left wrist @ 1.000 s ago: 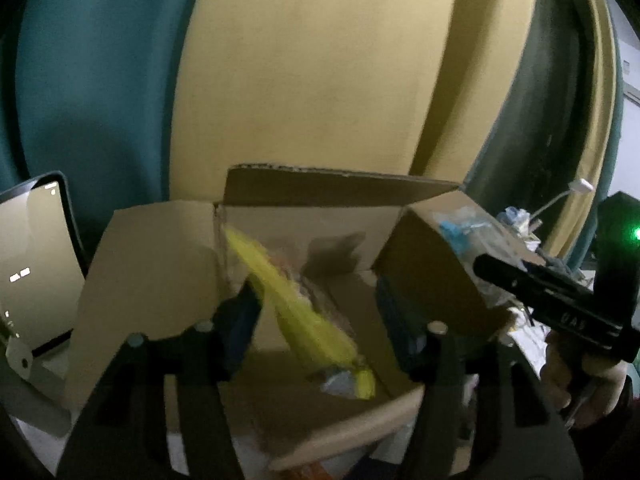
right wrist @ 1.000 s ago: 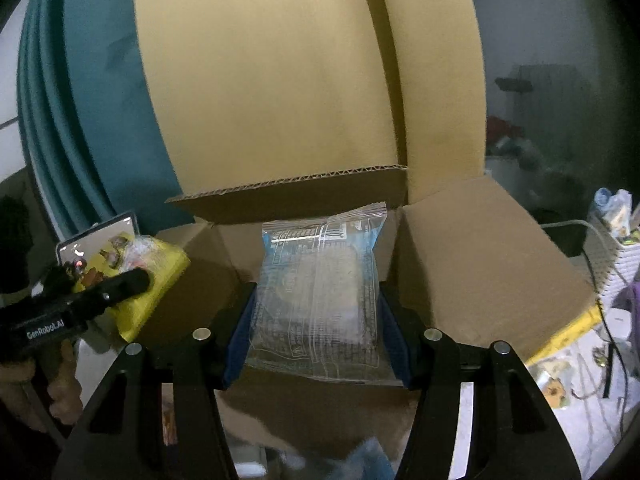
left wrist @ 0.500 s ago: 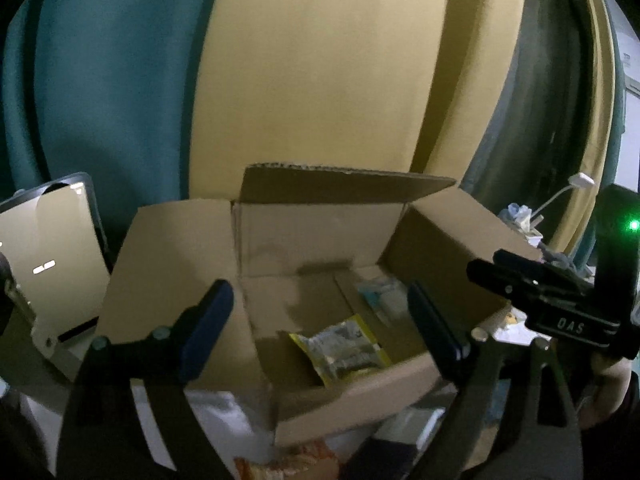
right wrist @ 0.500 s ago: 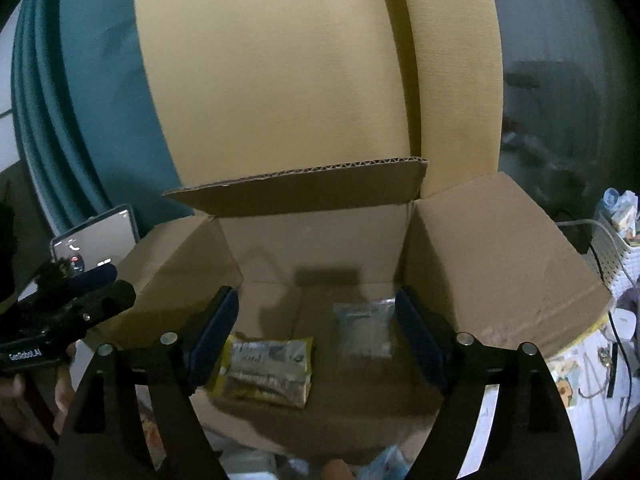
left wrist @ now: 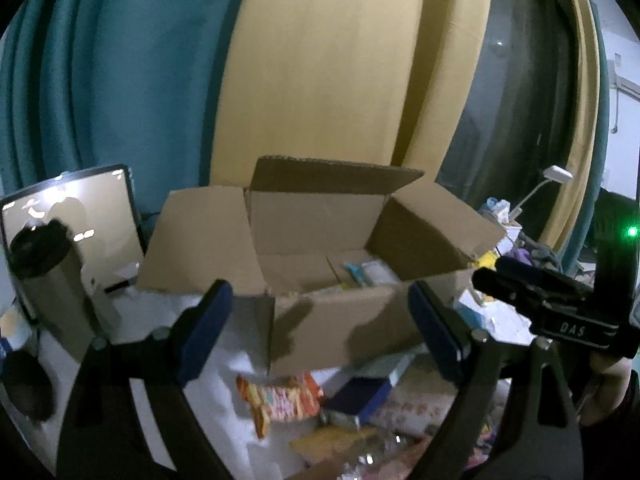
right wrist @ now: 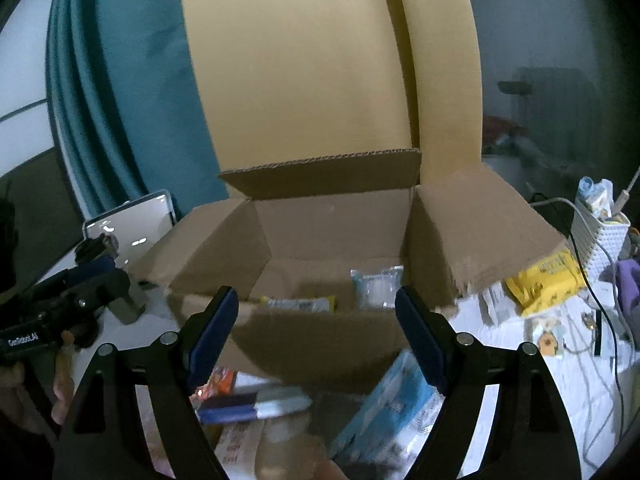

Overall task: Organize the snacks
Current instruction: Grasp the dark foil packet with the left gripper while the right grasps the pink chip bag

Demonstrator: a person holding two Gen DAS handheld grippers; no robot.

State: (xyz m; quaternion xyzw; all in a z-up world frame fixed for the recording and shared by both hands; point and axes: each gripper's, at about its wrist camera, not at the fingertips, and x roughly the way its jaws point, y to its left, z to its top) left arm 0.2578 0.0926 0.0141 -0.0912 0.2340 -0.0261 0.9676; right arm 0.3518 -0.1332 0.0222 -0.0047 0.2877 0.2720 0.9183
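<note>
Cardboard box (right wrist: 320,236), corrugated and brown, stands with its flaps open in front of teal and yellow curtains (left wrist: 320,80). Only the right wrist view shows the box floor clearly: a clear crinkled packet (right wrist: 378,286) at the right and a yellow-edged snack packet (right wrist: 298,303) at the near wall. The left wrist view alone shows a grey tumbler (left wrist: 52,280) with a black lid at the left and an orange snack bag (left wrist: 280,398) lying loose before the box. A white ribbed basket (right wrist: 596,240) sits far right. Left gripper (left wrist: 320,328) and right gripper (right wrist: 316,336) both hold their blue-padded jaws wide apart, gripping nothing, just short of the box.
</note>
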